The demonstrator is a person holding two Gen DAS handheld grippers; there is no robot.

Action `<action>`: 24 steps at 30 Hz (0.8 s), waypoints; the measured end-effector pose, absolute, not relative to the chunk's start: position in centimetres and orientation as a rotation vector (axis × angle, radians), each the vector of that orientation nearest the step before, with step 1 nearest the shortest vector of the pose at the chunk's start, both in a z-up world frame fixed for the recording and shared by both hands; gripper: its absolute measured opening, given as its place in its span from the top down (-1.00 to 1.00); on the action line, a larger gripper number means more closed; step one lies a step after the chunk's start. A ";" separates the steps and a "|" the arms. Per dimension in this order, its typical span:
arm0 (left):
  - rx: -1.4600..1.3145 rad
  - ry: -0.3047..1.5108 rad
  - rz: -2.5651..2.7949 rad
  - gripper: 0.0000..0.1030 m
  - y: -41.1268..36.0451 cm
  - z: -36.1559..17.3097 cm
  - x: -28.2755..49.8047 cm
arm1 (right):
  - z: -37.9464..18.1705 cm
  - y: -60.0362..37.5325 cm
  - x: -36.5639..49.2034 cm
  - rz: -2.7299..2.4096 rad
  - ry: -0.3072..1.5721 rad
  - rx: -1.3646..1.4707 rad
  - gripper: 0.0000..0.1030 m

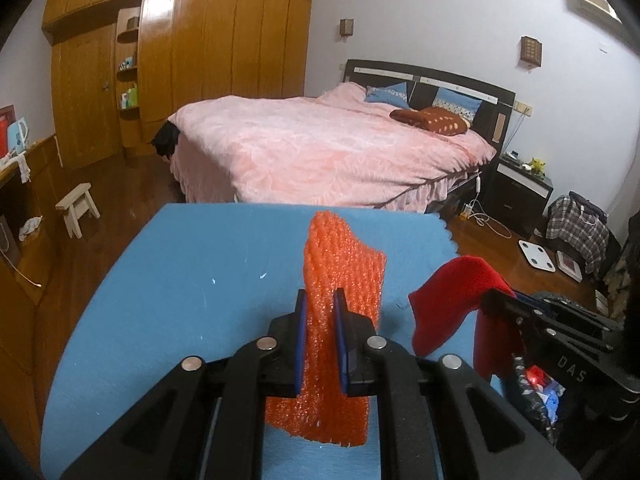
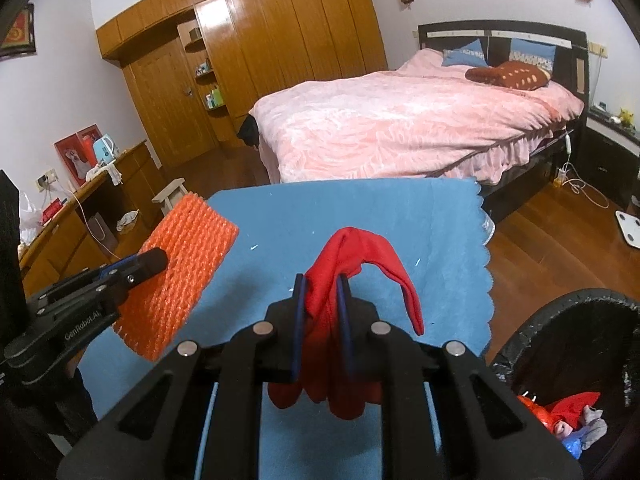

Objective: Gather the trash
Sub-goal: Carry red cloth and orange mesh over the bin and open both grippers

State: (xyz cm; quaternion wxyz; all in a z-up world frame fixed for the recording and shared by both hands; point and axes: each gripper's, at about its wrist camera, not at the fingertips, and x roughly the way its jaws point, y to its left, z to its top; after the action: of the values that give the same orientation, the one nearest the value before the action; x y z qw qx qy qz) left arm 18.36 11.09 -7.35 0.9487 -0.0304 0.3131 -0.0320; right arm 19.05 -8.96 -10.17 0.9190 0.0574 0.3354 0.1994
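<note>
My left gripper [image 1: 320, 300] is shut on an orange foam net sleeve [image 1: 340, 264], which stands up between the blue pads and hangs below them, lifted off the blue cloth [image 1: 180, 280]. In the right wrist view the same sleeve [image 2: 180, 272] shows at the left with the left gripper [image 2: 156, 260] clamped on it. My right gripper [image 2: 322, 284] is shut on a crumpled red cloth [image 2: 352, 256], which droops over both sides of the jaws. That red cloth [image 1: 452, 292] also appears at the right of the left wrist view.
A black-lined trash bin [image 2: 580, 308] with several scraps inside stands at the lower right, beside the blue-covered table [image 2: 400, 216]. Beyond it are a pink bed [image 2: 400, 128], a wooden wardrobe [image 2: 280, 60], a small stool [image 1: 78, 208] and a white scale [image 1: 538, 256] on the wooden floor.
</note>
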 end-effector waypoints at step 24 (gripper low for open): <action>-0.022 0.569 -0.248 0.76 1.9 -2.7 15.5 | -4.0 -18.3 12.4 0.277 0.572 0.122 0.72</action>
State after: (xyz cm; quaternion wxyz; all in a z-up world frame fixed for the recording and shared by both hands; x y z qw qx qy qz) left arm 15.48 1.93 -2.74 0.9521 -0.0110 0.2799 -0.1222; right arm 12.35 -18.33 -4.02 0.9482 0.0598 0.2808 0.1361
